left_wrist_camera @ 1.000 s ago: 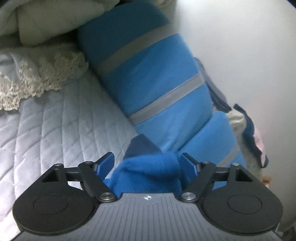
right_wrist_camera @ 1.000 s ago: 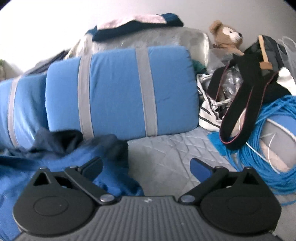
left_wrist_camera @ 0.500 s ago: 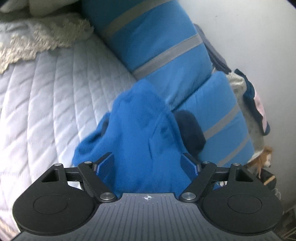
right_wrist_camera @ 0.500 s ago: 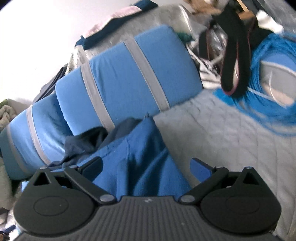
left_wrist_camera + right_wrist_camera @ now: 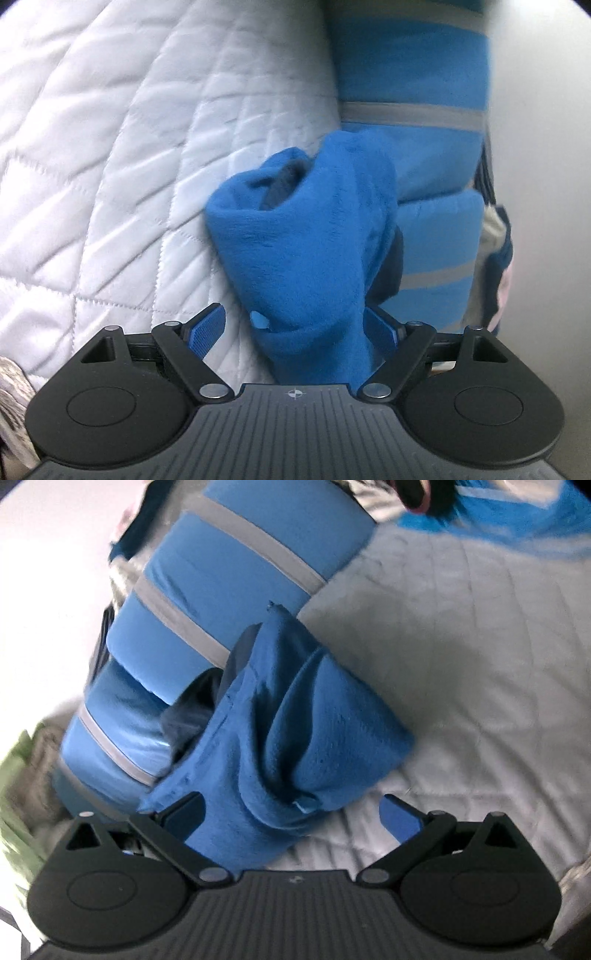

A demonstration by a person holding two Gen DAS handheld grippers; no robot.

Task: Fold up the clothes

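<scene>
The left gripper (image 5: 295, 328) stands wide, its fingers loose around the bunched blue fleece (image 5: 310, 236) on the bed (image 5: 110, 147) — the right gripper (image 5: 291, 812) likewise wide, gripping nothing. Unpinched, the fleece could slump unfolded.

The left gripper (image 5: 295, 328) has a dark grey ribbed body with a small round cross mark at its 12 o'clock edge. Two big black rounded plates sit at 9 and 3 o'clock, each with a flat circle pressed in and a little triangle hole. Black bars with shiny silver screws lead to blue, bumpy fingers (image 5: 205, 328). The right gripper (image 5: 293, 812) looks the same: grey ribs, black plates, silver screws, and blue fingers (image 5: 400, 818) at 1 o'clock.
</scene>
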